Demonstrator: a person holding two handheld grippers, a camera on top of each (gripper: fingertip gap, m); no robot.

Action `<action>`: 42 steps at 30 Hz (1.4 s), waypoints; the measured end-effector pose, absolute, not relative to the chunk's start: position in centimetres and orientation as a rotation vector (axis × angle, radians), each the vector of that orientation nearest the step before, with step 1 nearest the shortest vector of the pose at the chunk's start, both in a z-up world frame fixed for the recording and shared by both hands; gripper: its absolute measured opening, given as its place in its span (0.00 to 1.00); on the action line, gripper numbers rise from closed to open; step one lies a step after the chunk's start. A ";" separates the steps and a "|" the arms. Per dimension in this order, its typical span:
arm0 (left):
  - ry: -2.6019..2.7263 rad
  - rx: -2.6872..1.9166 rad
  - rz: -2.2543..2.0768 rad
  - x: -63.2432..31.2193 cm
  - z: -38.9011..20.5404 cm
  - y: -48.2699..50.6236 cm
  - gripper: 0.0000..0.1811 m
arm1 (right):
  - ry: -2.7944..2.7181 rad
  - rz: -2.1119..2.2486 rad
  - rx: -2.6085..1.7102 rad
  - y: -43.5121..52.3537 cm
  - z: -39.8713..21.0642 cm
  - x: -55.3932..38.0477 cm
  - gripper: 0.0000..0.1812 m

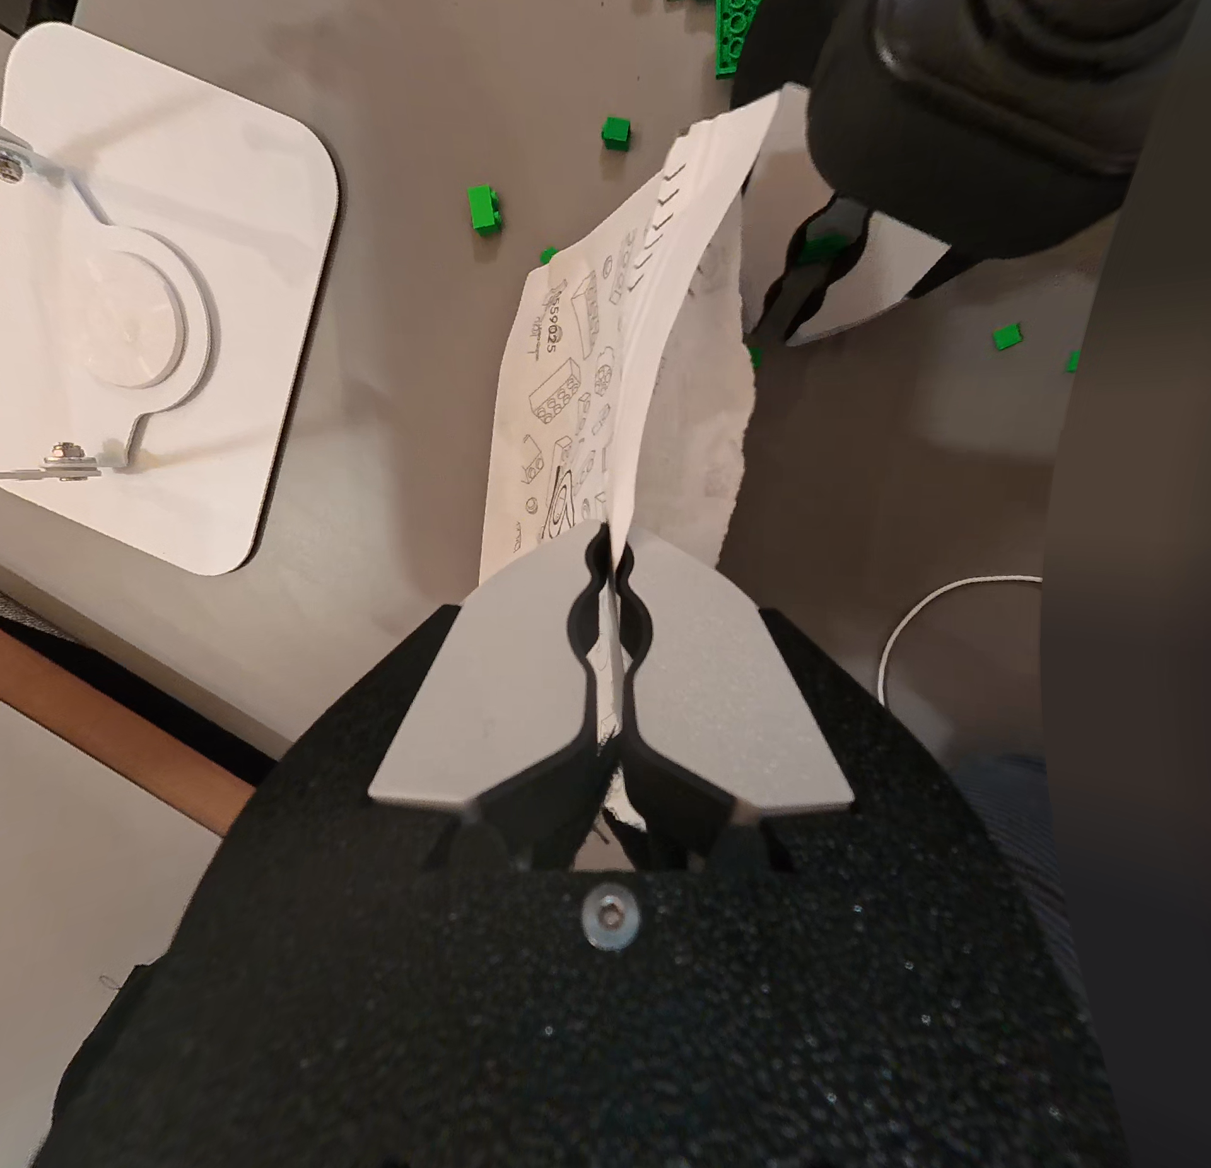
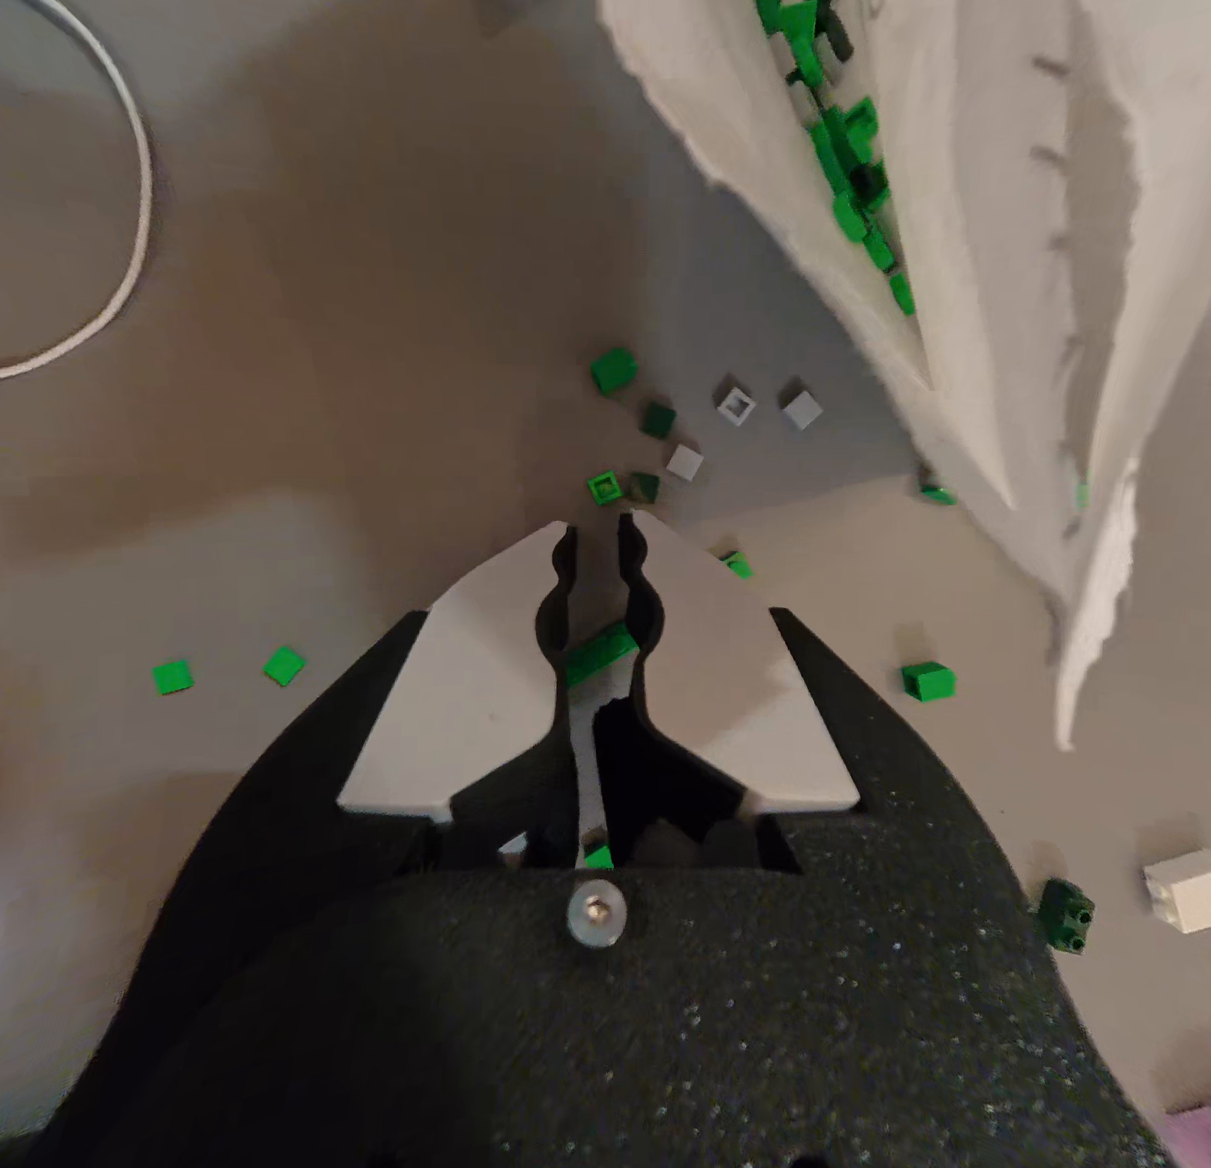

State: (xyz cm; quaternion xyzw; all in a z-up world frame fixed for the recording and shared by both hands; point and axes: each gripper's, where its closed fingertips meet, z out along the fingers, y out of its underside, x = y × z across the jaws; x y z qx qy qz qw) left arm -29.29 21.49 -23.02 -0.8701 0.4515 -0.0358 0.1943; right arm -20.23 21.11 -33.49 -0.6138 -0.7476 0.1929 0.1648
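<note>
Presently: left gripper (image 1: 613, 547), jaws pinched on the edge of a torn white paper bag (image 1: 662, 324) printed with brick drawings, held up over the grey table (image 1: 406, 88). Green bricks (image 2: 845, 154) lie along the bag's inner fold. Right gripper (image 2: 599, 527), jaws slightly parted with a green piece (image 2: 599, 655) between them; whether clamped, cannot tell. Loose small bricks (image 2: 613, 370) scattered just beyond. White stand base (image 1: 151, 285) far left; white cable (image 2: 131, 154) nearby.

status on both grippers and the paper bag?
Left gripper shut on the torn paper bag, bag lifted and tilted. Right gripper slightly open, green brick between its fingers. Loose green and grey bricks scattered on the table.
</note>
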 end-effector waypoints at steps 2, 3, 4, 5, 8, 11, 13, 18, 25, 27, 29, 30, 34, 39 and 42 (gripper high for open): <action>1.262 -2.440 -0.102 -29.4 -23.0 21.5 0.00 | -2.110 0.576 -1.752 21.2 -33.5 -20.5 0.08; 1.261 -2.439 -0.103 -29.4 -23.0 21.5 0.00 | -2.099 0.580 -1.752 21.2 -33.5 -20.7 0.08; 1.260 -2.439 -0.103 -29.4 -23.0 21.5 0.00 | -2.090 0.585 -1.751 21.3 -33.5 -20.8 0.09; 1.259 -2.439 -0.103 -29.4 -23.0 21.5 0.00 | -2.086 0.593 -1.748 21.3 -33.5 -21.0 0.09; 1.263 -2.440 -0.102 -29.4 -23.0 21.5 0.00 | -2.079 0.617 -1.739 21.1 -33.5 -21.3 0.09; 1.268 -2.441 -0.101 -29.3 -23.0 21.5 0.00 | -2.083 0.635 -1.733 20.9 -33.5 -21.4 0.07; 1.271 -2.441 -0.102 -29.2 -23.1 21.5 0.00 | -2.086 0.631 -1.722 20.9 -33.5 -21.5 0.05; 1.276 -2.443 -0.101 -29.1 -23.1 21.4 0.00 | -2.106 0.665 -1.627 19.9 -31.3 -21.5 0.04; 1.303 -2.435 -0.105 -28.6 -23.2 21.4 0.00 | -1.749 0.840 -1.255 17.7 -20.2 -24.3 0.04; 1.311 -2.432 -0.105 -28.4 -23.2 21.4 0.00 | -1.644 0.752 -1.241 18.8 -19.3 -25.0 0.04; 1.317 -2.427 -0.103 -28.3 -23.1 21.4 0.00 | -1.629 0.627 -1.246 19.9 -20.1 -25.3 0.04; 1.318 -2.425 -0.103 -28.3 -23.1 21.4 0.00 | -1.643 0.585 -1.251 20.2 -20.8 -25.4 0.04; 1.324 -2.418 -0.104 -28.2 -23.0 21.3 0.00 | -1.648 0.523 -1.265 20.7 -22.0 -26.0 0.05; 1.336 -2.417 -0.102 -28.0 -23.0 21.2 0.00 | -1.652 0.502 -1.270 20.8 -22.6 -26.1 0.10; 1.341 -2.416 -0.105 -27.8 -23.1 21.2 0.00 | -1.641 0.479 -1.264 21.1 -22.4 -26.1 0.10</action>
